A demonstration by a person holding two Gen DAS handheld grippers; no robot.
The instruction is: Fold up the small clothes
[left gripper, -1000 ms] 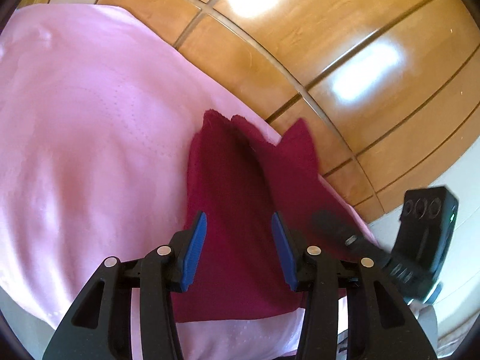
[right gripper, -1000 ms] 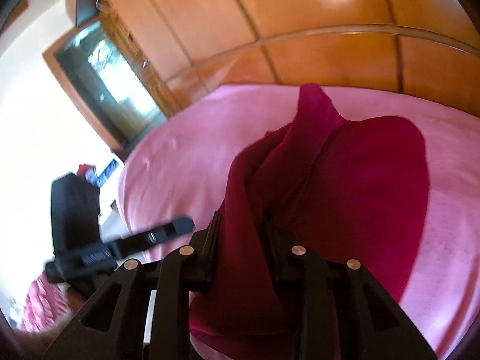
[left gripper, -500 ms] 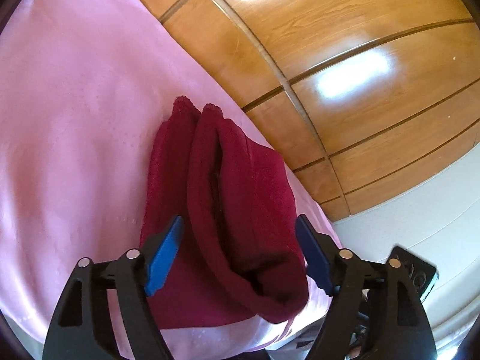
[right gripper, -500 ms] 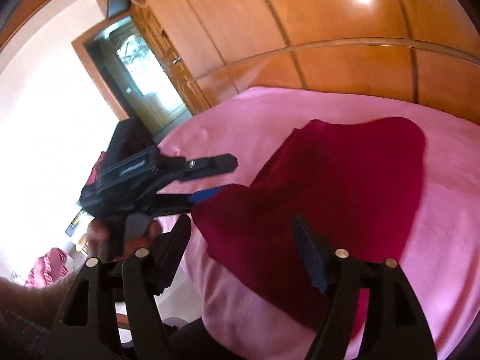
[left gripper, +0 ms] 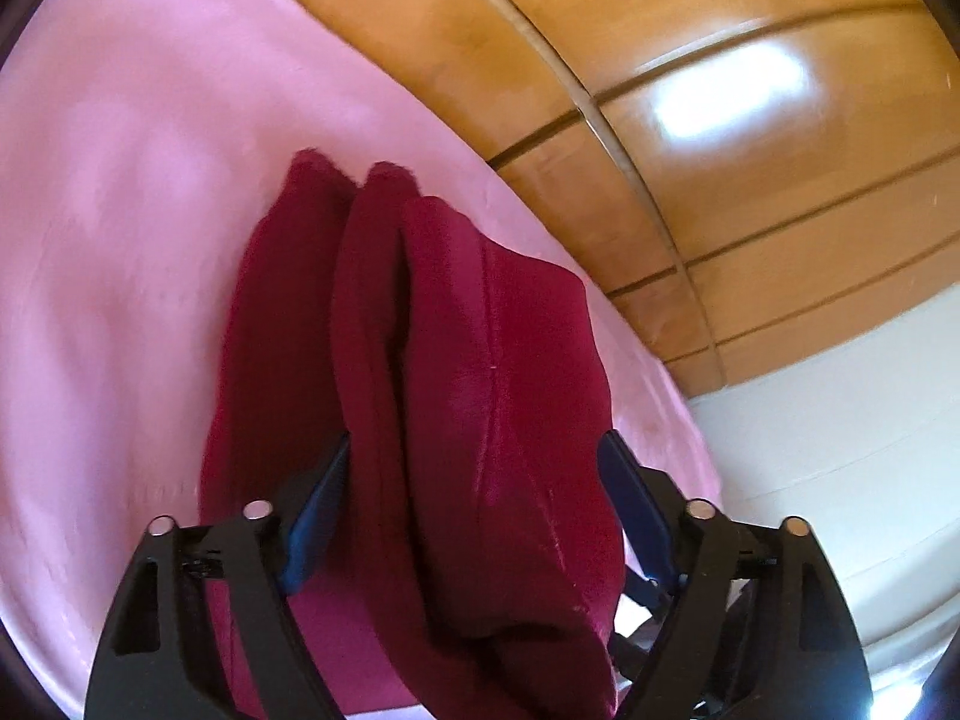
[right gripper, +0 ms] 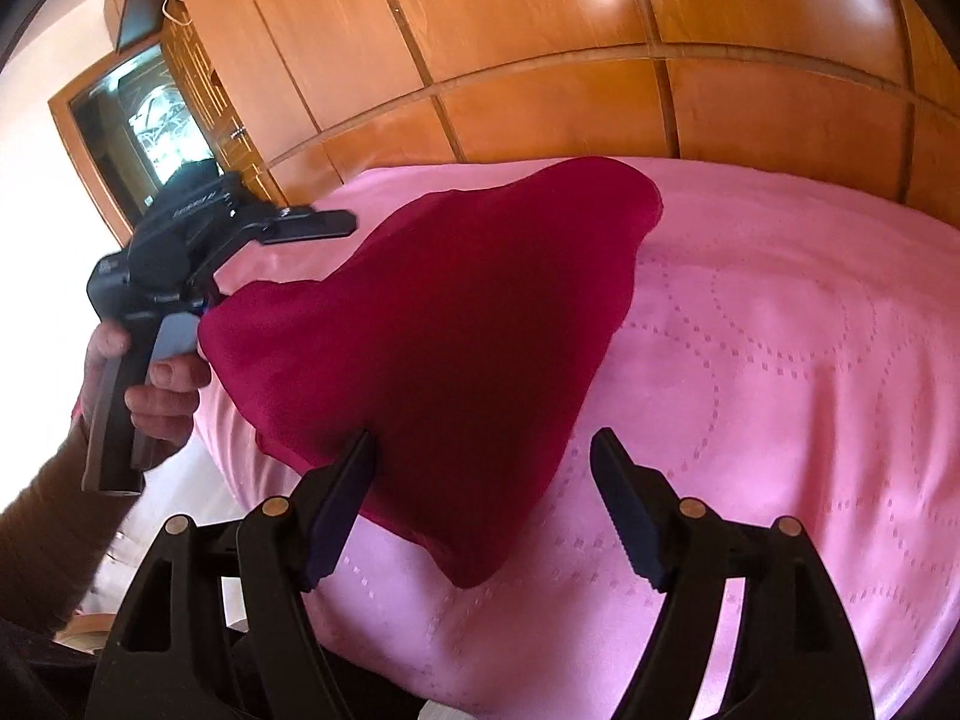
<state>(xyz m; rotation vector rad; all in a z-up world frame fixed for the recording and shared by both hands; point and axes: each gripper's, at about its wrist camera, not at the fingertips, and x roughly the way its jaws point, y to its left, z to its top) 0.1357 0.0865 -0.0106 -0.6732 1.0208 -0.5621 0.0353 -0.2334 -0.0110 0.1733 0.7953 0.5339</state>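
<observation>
A dark red garment (left gripper: 456, 396) lies folded over on itself on a pink bedspread (left gripper: 120, 240). My left gripper (left gripper: 474, 474) is wide open, its jaws either side of the thick near fold. In the right wrist view the red garment (right gripper: 456, 324) sits on the pink bedspread (right gripper: 780, 360) as a rough triangle. My right gripper (right gripper: 486, 468) is open and empty above the garment's near corner. The left gripper (right gripper: 198, 240) shows there at the garment's left end, held in a hand; whether it touches the cloth is hidden.
A wooden panelled wall (left gripper: 690, 120) runs behind the bed, also in the right wrist view (right gripper: 600, 60). A doorway with a bright window (right gripper: 150, 120) is at the left. A white wall (left gripper: 840, 450) lies beyond the bed's right edge.
The right gripper let go of the garment, opened and drew back to the right. The left gripper opened wide and closed in on the fold. The lifted part of the garment now lies folded over.
</observation>
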